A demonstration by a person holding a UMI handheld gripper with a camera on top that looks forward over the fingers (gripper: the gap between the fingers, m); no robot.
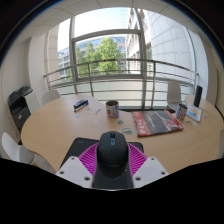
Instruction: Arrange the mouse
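Landmark = mouse point(112, 150). Left of it: dark object point(80, 103), far across desk point(55, 125), type unclear. Mouse sits between tongs point(112, 168), pink pads point(90, 158) close on both flanks; looks held, narrow set, contact not certain. Beyond it: mug point(112, 108). Right: reddish pad point(157, 122), small items by desk edge unreadable. Judgement: keep mouse level, lower flat to bare desk, clear of mug. Mouse underside hidden.
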